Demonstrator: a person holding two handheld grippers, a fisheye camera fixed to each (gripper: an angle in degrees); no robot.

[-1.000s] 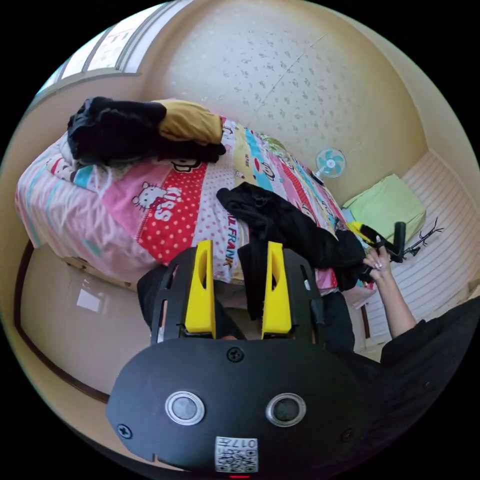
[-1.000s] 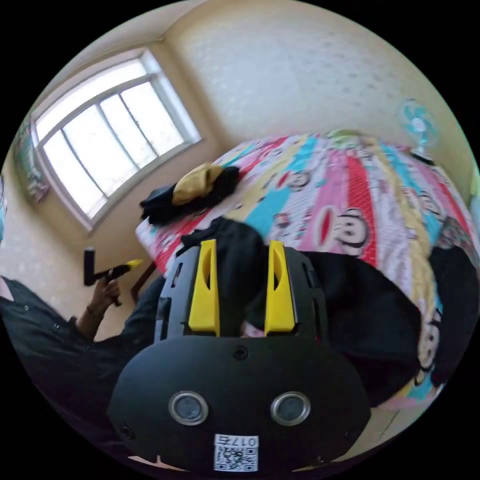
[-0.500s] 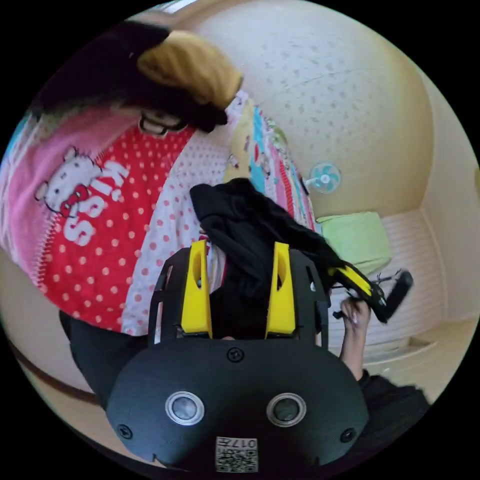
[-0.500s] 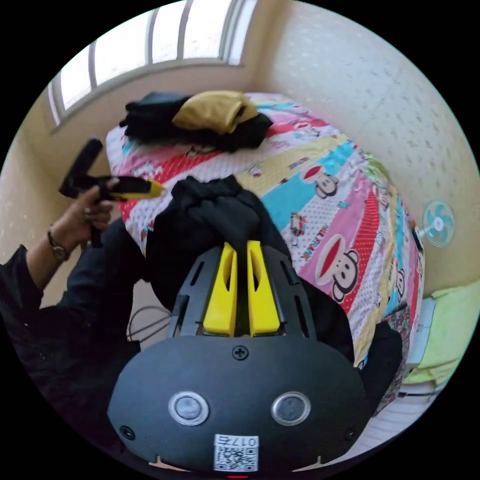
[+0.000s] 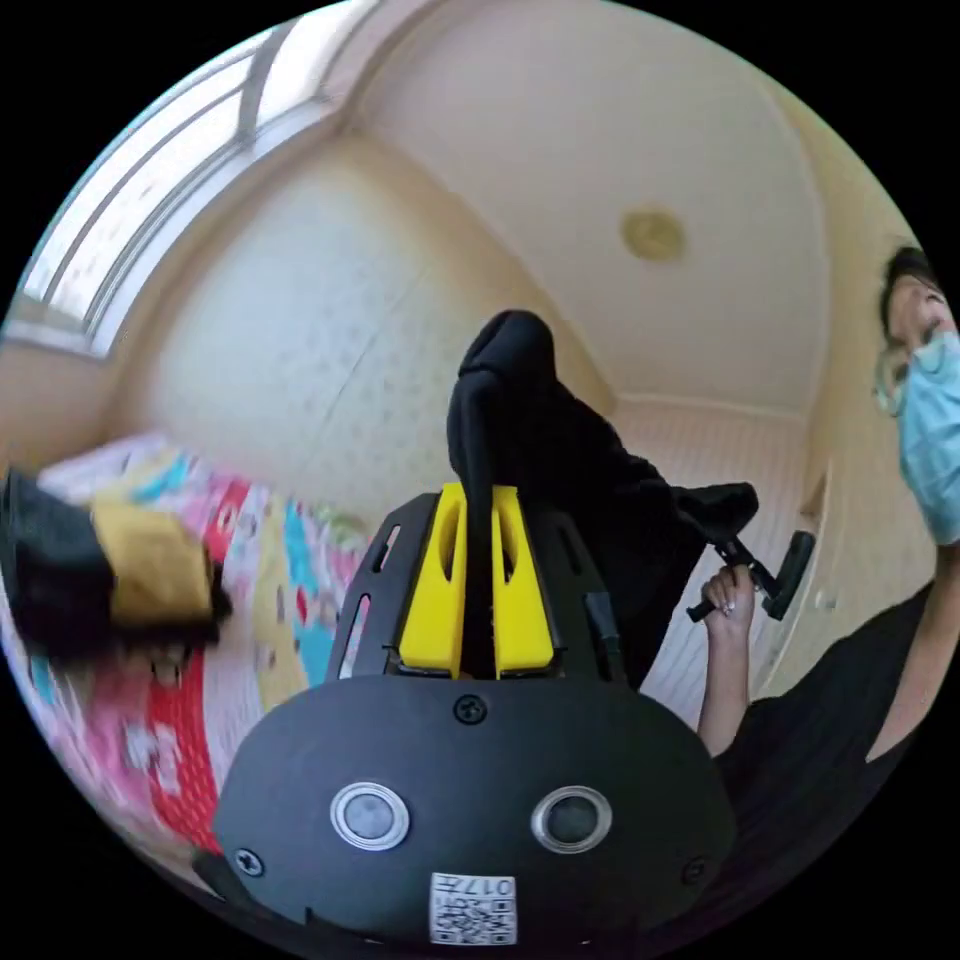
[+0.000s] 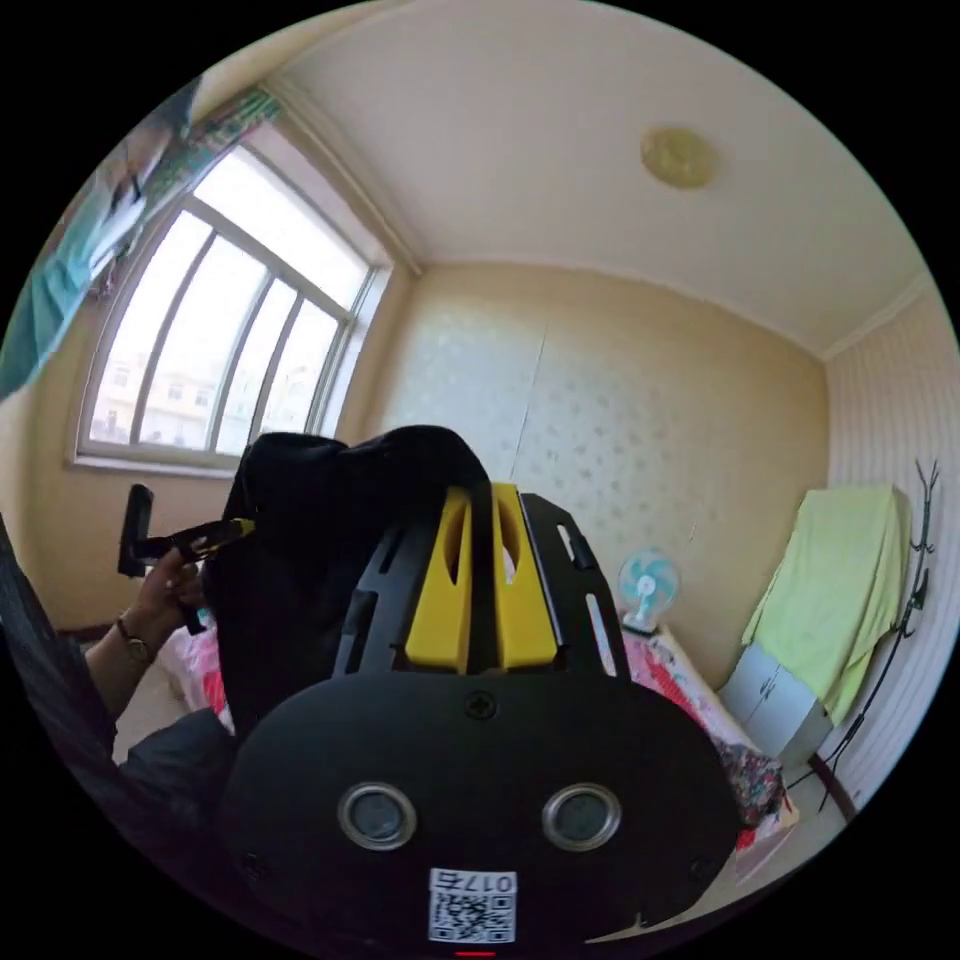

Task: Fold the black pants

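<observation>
With both claws, left gripper and right gripper, clamped on the black pants, I'd spread them apart so the cloth between hangs flat.

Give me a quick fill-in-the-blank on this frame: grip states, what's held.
1. The left gripper is shut on the black ____.
2. The right gripper has its yellow fingers ____ on the same garment.
3. The black pants hang in the ____, lifted off the bed.

Missing words: pants; shut; air
</observation>
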